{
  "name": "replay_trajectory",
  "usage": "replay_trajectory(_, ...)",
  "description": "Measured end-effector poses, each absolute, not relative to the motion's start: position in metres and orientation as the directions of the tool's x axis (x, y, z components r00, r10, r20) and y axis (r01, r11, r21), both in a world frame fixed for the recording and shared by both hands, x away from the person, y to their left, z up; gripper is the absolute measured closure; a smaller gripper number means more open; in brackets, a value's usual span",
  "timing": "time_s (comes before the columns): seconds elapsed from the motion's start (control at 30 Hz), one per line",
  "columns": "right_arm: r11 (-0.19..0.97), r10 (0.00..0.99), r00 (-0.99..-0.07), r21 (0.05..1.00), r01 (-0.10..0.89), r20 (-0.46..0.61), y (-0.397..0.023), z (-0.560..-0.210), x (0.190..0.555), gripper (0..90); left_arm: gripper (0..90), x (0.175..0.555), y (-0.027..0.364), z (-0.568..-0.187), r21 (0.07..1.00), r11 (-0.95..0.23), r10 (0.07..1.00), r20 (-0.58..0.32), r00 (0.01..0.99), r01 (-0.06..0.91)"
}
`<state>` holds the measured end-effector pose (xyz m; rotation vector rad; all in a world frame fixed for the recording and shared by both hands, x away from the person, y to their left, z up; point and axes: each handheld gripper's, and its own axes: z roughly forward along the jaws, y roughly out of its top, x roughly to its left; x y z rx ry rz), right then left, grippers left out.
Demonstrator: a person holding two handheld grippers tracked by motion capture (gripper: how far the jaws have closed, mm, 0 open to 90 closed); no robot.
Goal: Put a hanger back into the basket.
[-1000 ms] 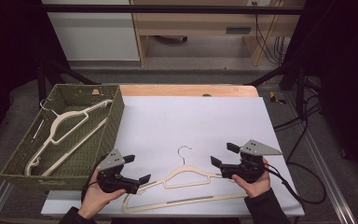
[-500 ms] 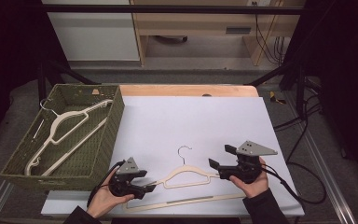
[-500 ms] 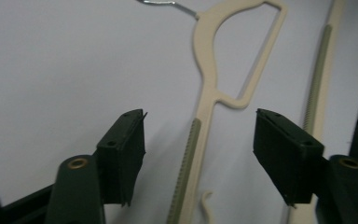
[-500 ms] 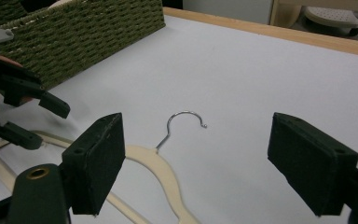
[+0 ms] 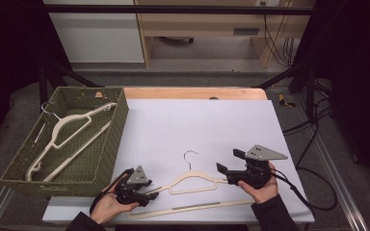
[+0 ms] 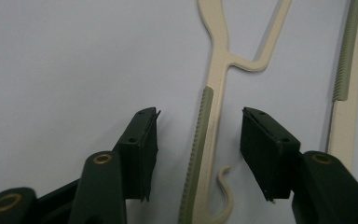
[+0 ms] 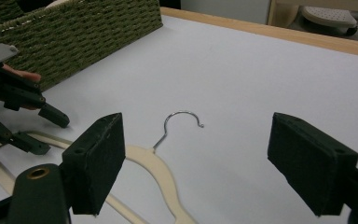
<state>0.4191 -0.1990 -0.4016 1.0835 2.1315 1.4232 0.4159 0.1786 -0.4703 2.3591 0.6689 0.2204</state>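
Two grippers: both low at the near edge of the table [image 5: 202,120], one at each end of the cream hanger [image 5: 195,180].
Cream hanger: flat on the white table, near centre, metal hook [image 5: 191,159] pointing far.
Left gripper [image 6: 198,149]: near left, tipped down over the hanger's left arm.
Left jaws: just been closing, ribbed grey-green strip of the hanger arm between them, pads still clear on both sides, not yet gripping.
Right gripper [image 7: 209,163]: near right, level, aimed left toward the hook.
Right jaws: spread wide, released, nothing between the pads.
Basket [image 5: 111,144]: woven green, far left of the table, second pale hanger [image 5: 62,132] lying inside.
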Motion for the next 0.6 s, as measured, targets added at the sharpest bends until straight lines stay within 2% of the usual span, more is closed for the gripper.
replay_trajectory(0.03,0.201,0.757,-0.643,0.895,0.397,0.116,-0.1988,-0.4018,0.4193,19.5,51.4,0.4162,0.1788,-0.4697,0.636,-0.665,0.511,0.006,0.860,0.391)
replay_trajectory(0.2,0.209,0.757,-0.644,0.892,0.401,0.112,-0.1978,-0.4033,0.4204,19.5,61.5,0.4153,0.1754,-0.4680,0.620,-0.684,0.495,0.008,0.869,0.384)
replay_trajectory(0.37,0.210,0.753,-0.648,0.889,0.406,0.118,-0.1972,-0.4038,0.4206,19.5,70.3,0.4181,0.1730,-0.4655,0.594,-0.687,0.515,-0.008,0.857,0.419)
replay_trajectory(0.6,0.213,0.753,-0.647,0.886,0.413,0.120,-0.1954,-0.4055,0.4216,19.6,76.6,0.4197,0.1696,-0.4638,0.574,-0.708,0.502,-0.002,0.865,0.412)
